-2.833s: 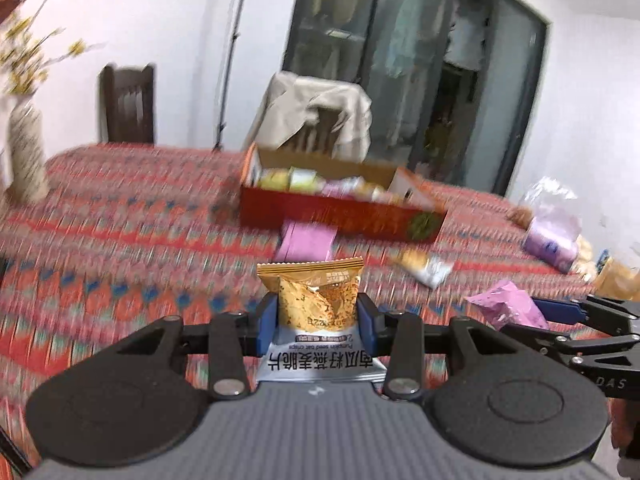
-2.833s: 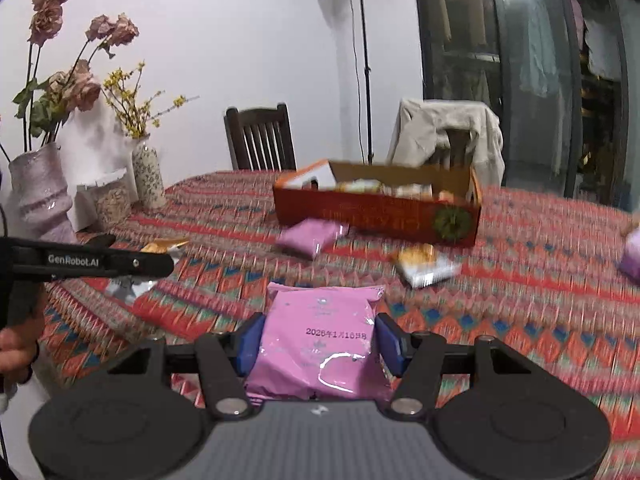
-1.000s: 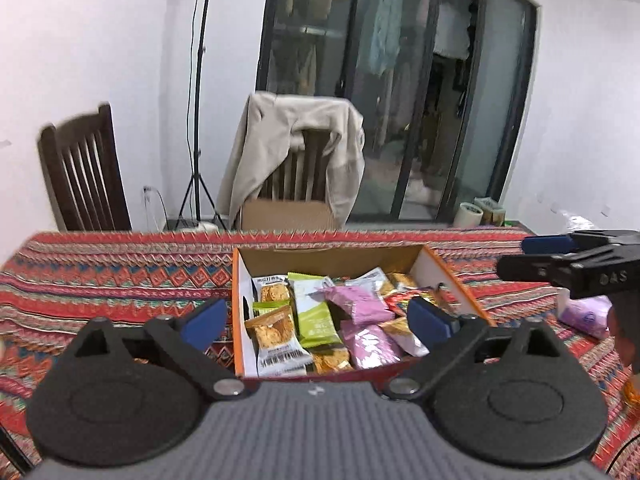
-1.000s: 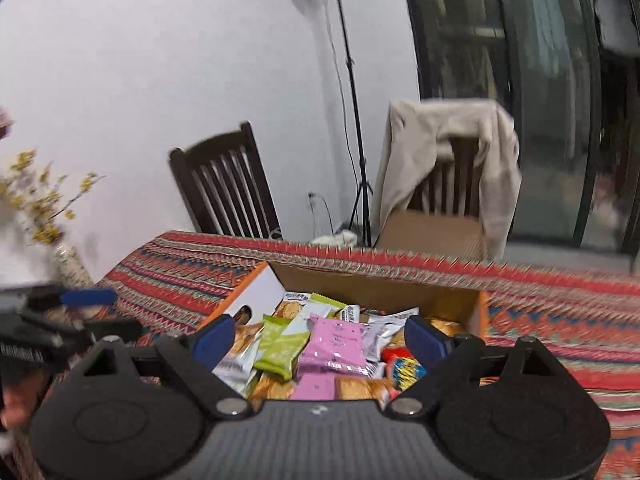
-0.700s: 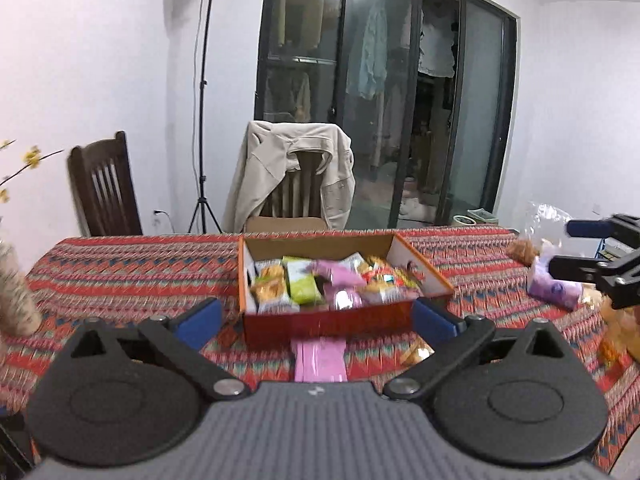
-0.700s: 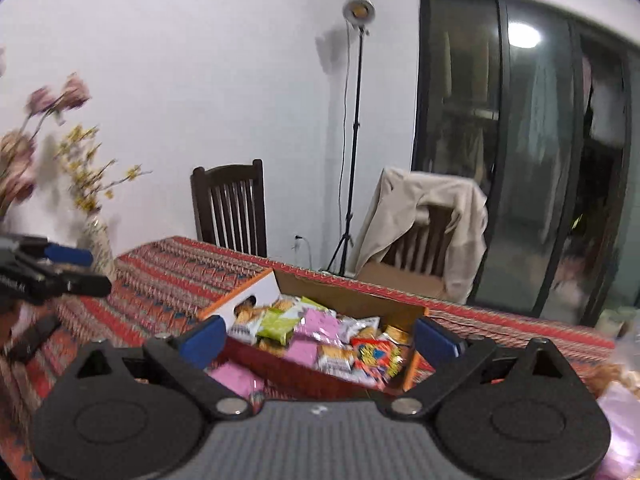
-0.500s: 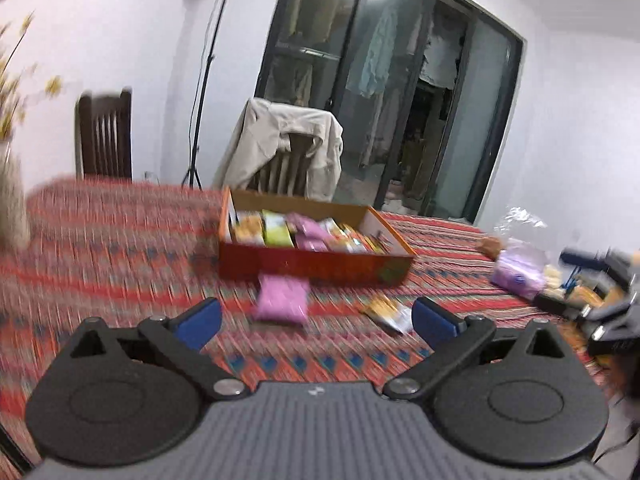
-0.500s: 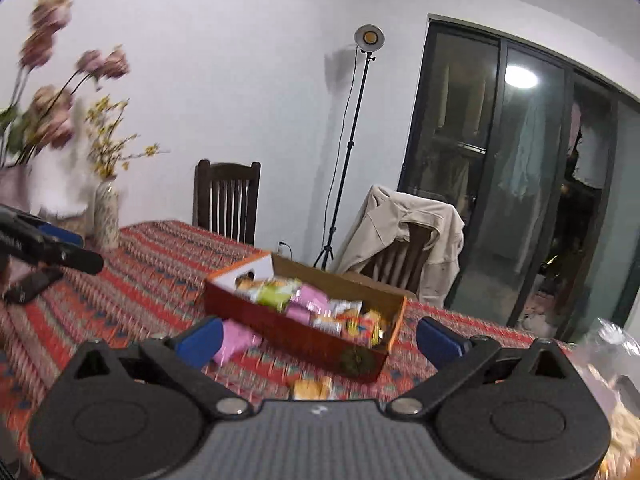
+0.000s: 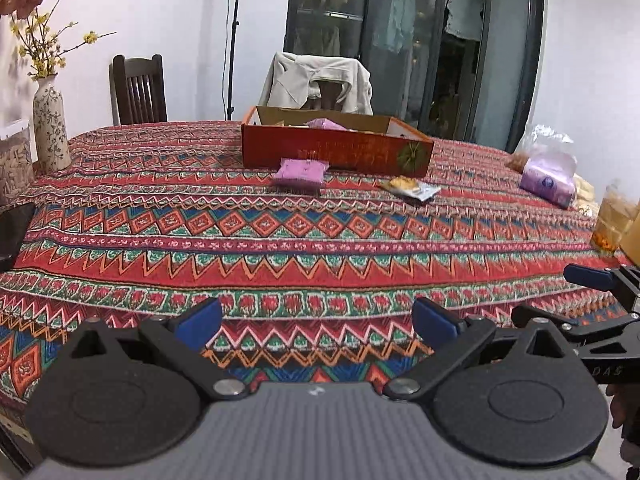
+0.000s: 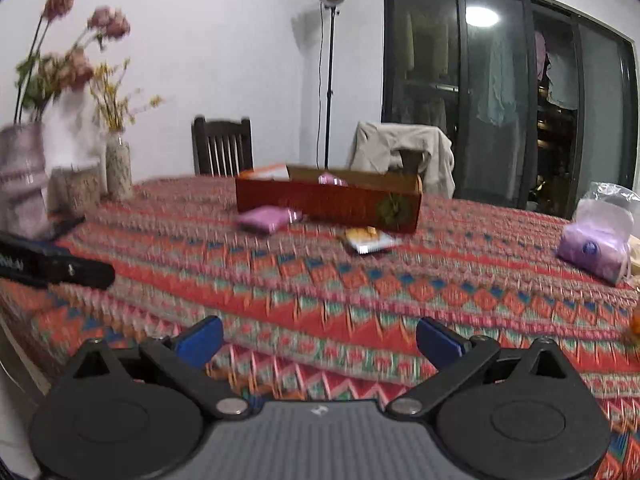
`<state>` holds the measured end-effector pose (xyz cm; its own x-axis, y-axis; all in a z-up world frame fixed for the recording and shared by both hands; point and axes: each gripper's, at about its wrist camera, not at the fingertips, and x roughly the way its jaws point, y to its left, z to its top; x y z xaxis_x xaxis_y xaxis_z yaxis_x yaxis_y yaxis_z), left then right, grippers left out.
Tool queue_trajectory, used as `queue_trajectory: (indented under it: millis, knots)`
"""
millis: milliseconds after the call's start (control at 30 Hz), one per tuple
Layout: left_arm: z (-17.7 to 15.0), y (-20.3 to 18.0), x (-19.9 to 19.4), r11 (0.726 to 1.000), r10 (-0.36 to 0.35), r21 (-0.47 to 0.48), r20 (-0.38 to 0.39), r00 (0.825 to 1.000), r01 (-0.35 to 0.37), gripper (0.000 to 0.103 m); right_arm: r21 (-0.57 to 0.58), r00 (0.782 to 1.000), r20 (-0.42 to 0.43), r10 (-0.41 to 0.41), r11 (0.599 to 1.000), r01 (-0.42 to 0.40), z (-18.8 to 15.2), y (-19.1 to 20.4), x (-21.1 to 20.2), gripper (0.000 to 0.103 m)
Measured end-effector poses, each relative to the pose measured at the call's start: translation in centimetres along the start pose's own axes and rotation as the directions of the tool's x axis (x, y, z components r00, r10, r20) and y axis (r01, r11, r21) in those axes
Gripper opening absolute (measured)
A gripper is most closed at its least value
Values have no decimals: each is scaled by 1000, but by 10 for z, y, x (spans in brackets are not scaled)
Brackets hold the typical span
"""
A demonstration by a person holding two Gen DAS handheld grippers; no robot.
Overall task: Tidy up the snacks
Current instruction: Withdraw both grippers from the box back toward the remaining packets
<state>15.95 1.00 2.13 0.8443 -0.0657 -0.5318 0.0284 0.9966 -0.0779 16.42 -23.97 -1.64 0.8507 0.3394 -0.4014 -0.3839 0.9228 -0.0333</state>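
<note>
1. The room has white walls, dark glass doors and a big table covered in a red zigzag cloth.
2. Two chairs stand behind the table. One is bare dark wood, and the other has a pale jacket hung over it.
3. A long red box sits at the far side of the table with snacks inside.
4. A tall vase with yellow flowers stands at the left edge of the table.
5. A purple pack of tissues lies on the right side.
6. A pink snack bag lies on the cloth just in front of the box.
7. A small orange and white snack bag lies near it, to the right.
8. The left gripper is low over the near edge, spread wide and holding nothing.
9. The right gripper is also spread wide and holding nothing.
</note>
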Motion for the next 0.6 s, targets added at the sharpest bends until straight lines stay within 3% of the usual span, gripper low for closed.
queue_trajectory:
  millis: [233, 500, 600]
  knots:
    - [0, 2, 9, 1000, 17, -3, -9, 1000, -17, 103, 43, 1000, -28, -12, 999, 13, -10, -5, 6, 103]
    - [15, 7, 34, 1000, 15, 2, -28, 999, -15, 103, 111, 999, 7, -38, 993, 37, 0, -21, 20, 103]
    - [27, 9, 49, 1000, 13, 17, -28, 1000, -13, 103, 183, 999, 36, -8, 983, 1, 9, -34, 30, 103]
